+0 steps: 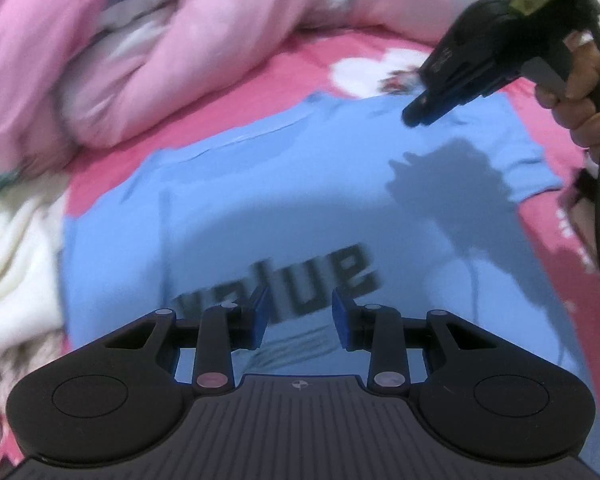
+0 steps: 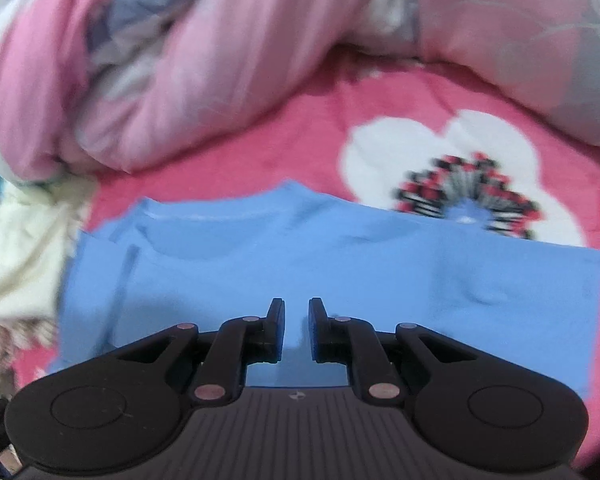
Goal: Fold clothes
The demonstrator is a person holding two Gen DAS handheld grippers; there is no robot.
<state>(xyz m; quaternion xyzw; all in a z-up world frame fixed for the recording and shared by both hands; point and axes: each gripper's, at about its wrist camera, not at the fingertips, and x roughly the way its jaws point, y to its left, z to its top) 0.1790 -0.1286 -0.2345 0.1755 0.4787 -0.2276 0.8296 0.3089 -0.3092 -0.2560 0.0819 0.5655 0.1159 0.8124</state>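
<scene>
Blue T-shirt (image 1: 300, 200) lies flat under both grippers, its long axis from six to twelve o'clock, collar at twelve. Left gripper (image 1: 299, 320), nearest, hovers part open and empty. Right gripper (image 2: 297, 328), at one o'clock, is narrowly parted, holding nothing. Beyond, pink duvet (image 2: 180, 60) on floral bedsheet (image 2: 440, 140).

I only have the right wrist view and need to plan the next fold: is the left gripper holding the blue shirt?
Observer: No. The left gripper is open and empty above the blue shirt.
Operator: Any print on the shirt?
Observer: Yes, dark lettering reading "value", just beyond the left gripper's fingertips.
Operator: Where does my right gripper sit?
Observer: The right gripper hangs above the shirt's far shoulder, beside the spread sleeve.
</scene>
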